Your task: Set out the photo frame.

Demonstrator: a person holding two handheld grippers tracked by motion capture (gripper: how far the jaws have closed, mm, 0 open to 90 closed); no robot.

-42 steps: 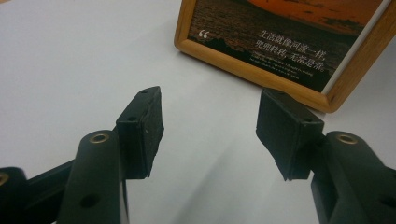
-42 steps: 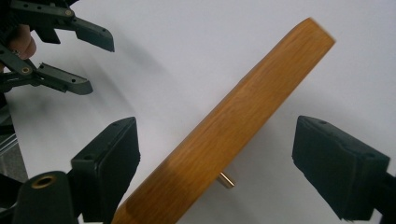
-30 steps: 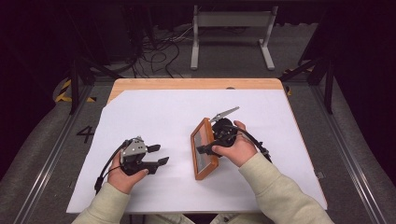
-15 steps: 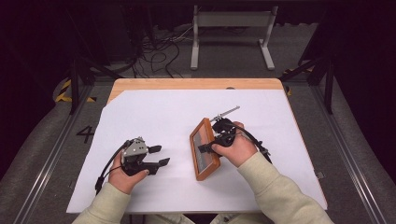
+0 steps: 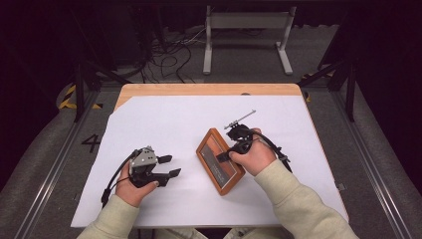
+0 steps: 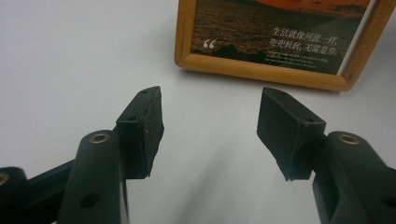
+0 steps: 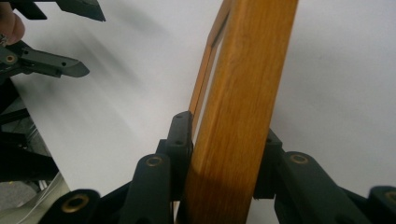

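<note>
Table (image 5: 209, 89): lying under a white sheet (image 5: 164, 124), wooden edge showing along the far side.
White sheet: covering nearly the whole top, bearing both grippers and the frame.
Right forearm: coming in from the bottom right, pale sleeve (image 5: 298, 199) angling up and leftward toward the middle of the sheet.
Left forearm: coming in from the bottom left, sleeve (image 5: 112, 221) short in view, hand resting low near the front edge.
Picture frame (image 5: 219, 160): standing tilted on its long edge right of centre, wooden border, dark printed picture facing the left gripper; in the left gripper view (image 6: 275, 42) lying just ahead of the jaws, well clear of them.
Right hand (image 5: 254, 157): curling round the gripper body, knuckles up, pressing in from the frame's right side.
Left hand (image 5: 137, 181): wrapping the gripper from below, wrist flat on the sheet, pointing right toward the frame.
Right gripper (image 7: 222, 158): having just been closing, now clamping the frame's wooden edge (image 7: 243, 93) between both pads, one on each face.
Left gripper (image 6: 210, 135): jaws standing apart, nothing between them, bare sheet beneath.
Cable (image 5: 112, 181): trailing from the left gripper back toward the front edge.
</note>
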